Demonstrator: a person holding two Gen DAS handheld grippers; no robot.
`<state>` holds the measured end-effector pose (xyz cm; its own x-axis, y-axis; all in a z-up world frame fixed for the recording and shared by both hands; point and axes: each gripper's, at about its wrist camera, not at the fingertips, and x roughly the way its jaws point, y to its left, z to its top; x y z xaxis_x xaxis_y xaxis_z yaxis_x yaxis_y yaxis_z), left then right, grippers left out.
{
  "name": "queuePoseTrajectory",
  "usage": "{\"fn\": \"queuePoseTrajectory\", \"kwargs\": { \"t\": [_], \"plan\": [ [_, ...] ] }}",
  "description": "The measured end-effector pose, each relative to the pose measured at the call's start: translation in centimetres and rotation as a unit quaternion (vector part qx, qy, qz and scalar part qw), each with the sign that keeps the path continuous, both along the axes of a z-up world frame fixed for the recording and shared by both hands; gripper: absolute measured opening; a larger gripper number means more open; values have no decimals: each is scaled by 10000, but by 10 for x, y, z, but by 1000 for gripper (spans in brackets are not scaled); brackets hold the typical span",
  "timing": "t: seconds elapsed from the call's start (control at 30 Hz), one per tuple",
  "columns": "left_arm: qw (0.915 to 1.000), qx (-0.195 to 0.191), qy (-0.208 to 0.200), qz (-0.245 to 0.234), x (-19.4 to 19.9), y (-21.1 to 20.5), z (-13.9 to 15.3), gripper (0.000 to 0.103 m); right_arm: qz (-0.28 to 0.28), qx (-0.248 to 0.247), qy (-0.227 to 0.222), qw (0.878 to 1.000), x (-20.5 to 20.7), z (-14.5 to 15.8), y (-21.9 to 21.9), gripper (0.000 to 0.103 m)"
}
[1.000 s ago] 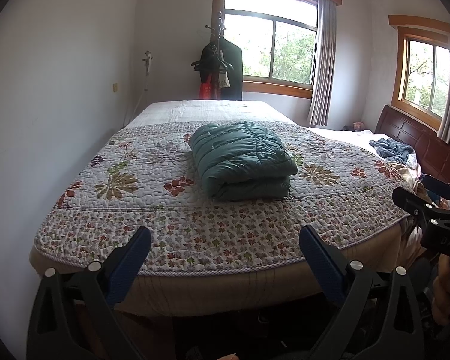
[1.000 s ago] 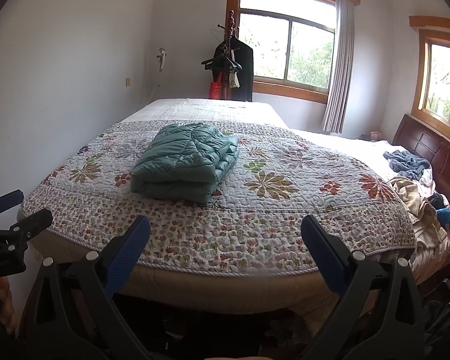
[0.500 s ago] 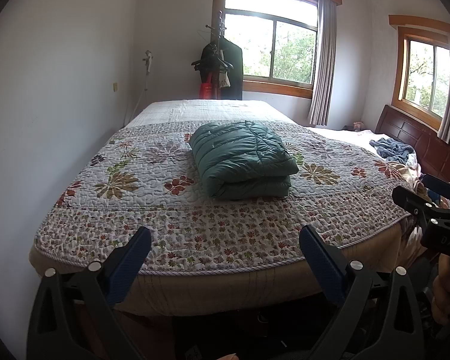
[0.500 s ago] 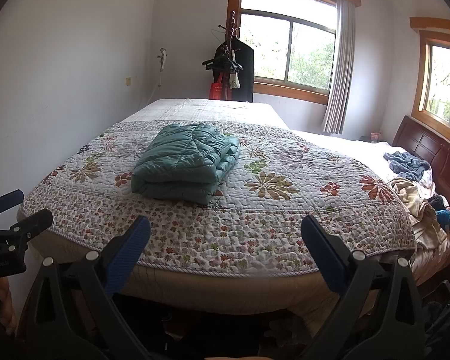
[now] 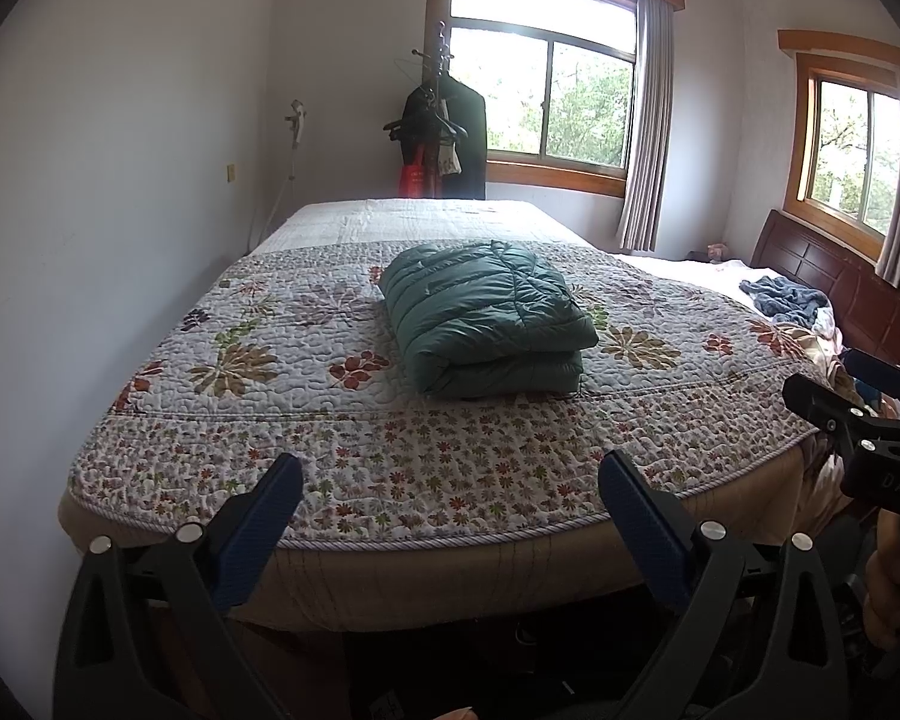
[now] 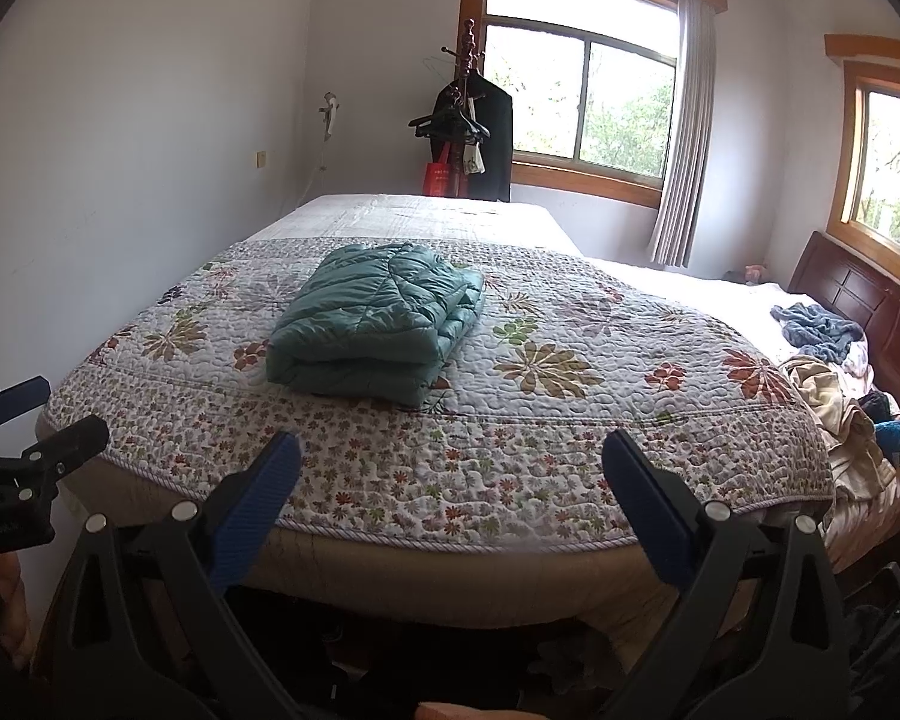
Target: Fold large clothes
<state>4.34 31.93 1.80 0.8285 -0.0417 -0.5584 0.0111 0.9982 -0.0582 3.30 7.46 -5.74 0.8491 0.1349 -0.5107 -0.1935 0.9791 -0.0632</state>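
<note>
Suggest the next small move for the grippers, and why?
Probably none on the green quilted puffer jacket: it already lies folded into a compact stack on the floral quilted bedspread. Both the left gripper and right gripper are open, empty, back at the bed's near edge. I'd swing right toward the loose pile of clothes by the headboard for the next garment.

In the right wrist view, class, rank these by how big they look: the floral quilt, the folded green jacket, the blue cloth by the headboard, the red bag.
1. Floral quilt
2. Folded green jacket
3. Blue cloth
4. Red bag

The bag hangs farthest away, so its true size is unsure.
</note>
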Motion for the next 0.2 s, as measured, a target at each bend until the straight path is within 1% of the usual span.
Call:
{"fn": "queuePoseTrajectory", "kwargs": {
  "t": [0.2],
  "plan": [
    [10000,7,9,-1,0,-1,-1,99,10,-5,12,10000,1,0,1,100]
  ]
}}
